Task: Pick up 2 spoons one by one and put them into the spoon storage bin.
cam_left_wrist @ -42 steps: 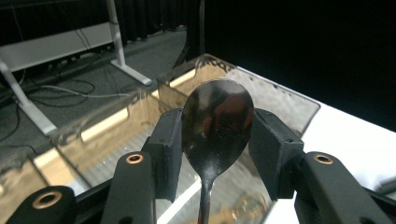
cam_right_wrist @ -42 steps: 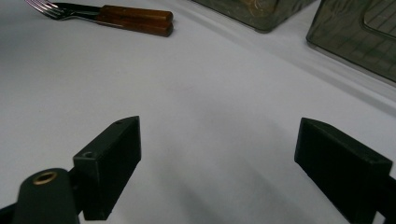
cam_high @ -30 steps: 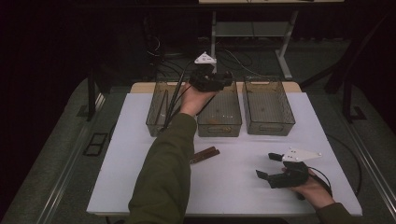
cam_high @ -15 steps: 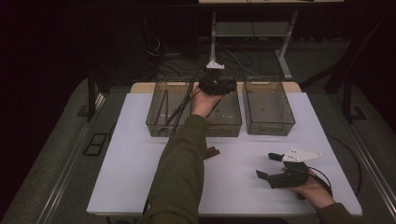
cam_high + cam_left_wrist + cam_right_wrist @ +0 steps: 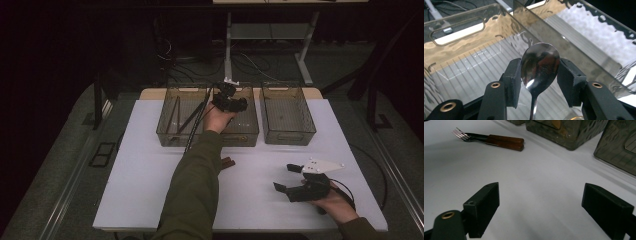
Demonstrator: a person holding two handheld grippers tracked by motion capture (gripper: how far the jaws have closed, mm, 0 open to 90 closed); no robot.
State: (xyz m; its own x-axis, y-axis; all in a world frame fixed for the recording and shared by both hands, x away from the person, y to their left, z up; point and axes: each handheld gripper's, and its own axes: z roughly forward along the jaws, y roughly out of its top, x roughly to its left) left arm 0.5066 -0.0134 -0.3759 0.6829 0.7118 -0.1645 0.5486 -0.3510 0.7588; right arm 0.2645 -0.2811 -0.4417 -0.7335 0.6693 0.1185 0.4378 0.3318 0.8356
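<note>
- the spoon (image 5: 540,65) sits between the two pads of the left gripper (image 5: 539,75), bowl up, its handle running down between the jaws; both pads press on the edges of the bowl, so the jaws are partly closed and clamped on it.
- in the left gripper view the spoon hangs inside the middle bin (image 5: 461,65), above its ribbed clear floor and not touching it; whether the handle end touches anything cannot be told.
- in the high view the left gripper (image 5: 229,100) is over the middle bin (image 5: 247,132), with the person's left hand (image 5: 216,120) and sleeve (image 5: 192,195) reaching across the table (image 5: 140,190).
- the left bin (image 5: 167,125) stands just beside the middle one and holds some long thin utensils; the right bin (image 5: 287,115) stands a little apart on the other side.
- two forks (image 5: 489,140) with brown wooden handles lie together on the table, near the front of the middle bin and partly hidden by the sleeve in the high view.
- the right gripper (image 5: 541,207) is low over the near right part of the table, jaws spread wide with only bare table between them, holding nothing; the high view shows the right gripper (image 5: 292,180) in the person's right hand (image 5: 335,202), well apart from the bins.
</note>
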